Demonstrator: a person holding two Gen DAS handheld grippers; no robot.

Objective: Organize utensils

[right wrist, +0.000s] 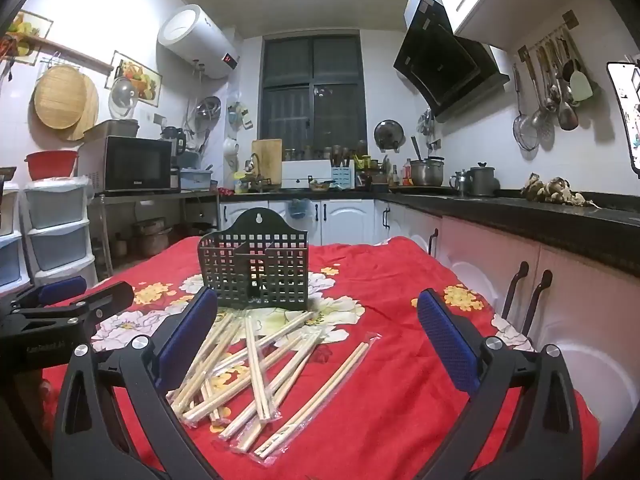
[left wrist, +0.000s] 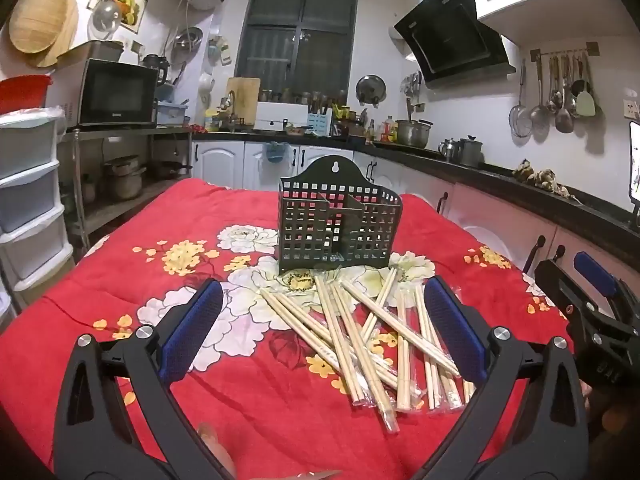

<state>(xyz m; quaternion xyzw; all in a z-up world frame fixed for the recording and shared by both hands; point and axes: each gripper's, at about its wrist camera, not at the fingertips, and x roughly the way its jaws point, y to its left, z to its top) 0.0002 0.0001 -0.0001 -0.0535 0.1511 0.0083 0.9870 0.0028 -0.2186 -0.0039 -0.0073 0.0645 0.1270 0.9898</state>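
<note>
A dark perforated utensil holder (left wrist: 338, 224) with compartments stands upright on the red floral cloth (left wrist: 120, 344); it also shows in the right wrist view (right wrist: 256, 272). A pile of wrapped wooden chopsticks (left wrist: 372, 336) lies in front of it, seen too in the right wrist view (right wrist: 256, 376). My left gripper (left wrist: 324, 328) is open and empty, just in front of the pile. My right gripper (right wrist: 316, 340) is open and empty, over the pile's near side. The right gripper shows at the right edge of the left wrist view (left wrist: 588, 292), and the left gripper at the left edge of the right wrist view (right wrist: 76, 300).
A black counter (right wrist: 560, 216) with pots runs along the right, with cabinet handles (right wrist: 524, 300) close to the table edge. White plastic drawers (left wrist: 28, 208) and a shelf with a microwave (left wrist: 116, 94) stand on the left.
</note>
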